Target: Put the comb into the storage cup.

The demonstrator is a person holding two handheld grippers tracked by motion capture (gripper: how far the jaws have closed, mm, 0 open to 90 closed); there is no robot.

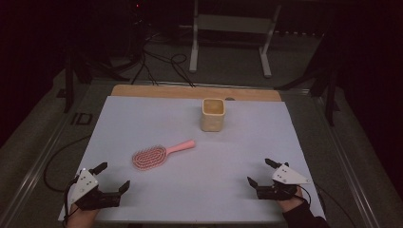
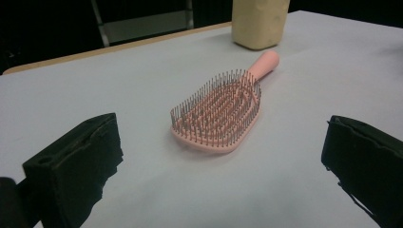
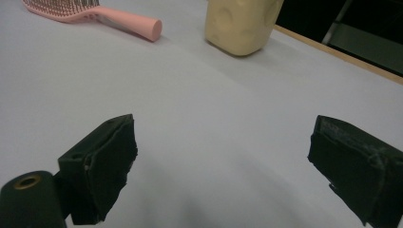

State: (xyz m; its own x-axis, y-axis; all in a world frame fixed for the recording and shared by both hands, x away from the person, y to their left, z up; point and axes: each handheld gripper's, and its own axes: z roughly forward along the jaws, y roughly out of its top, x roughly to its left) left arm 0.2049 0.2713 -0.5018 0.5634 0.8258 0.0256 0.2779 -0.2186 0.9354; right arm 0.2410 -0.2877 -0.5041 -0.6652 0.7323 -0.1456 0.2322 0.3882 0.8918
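On the counter (image 1: 157, 114), covered by one pale sheet, the work looks to be at its start: one cream square cup (image 1: 212, 114) stands toward the far edge, and one pink hairbrush (image 1: 160, 154) lies bristles-up near the middle, handle pointing at the cup. Both jaws gape empty on the left hand-held gripper (image 1: 114, 176) (nearest the brush head) and the right hand-held gripper (image 1: 262, 172). Next, I judge, the left one must reach forward and straddle the brush.
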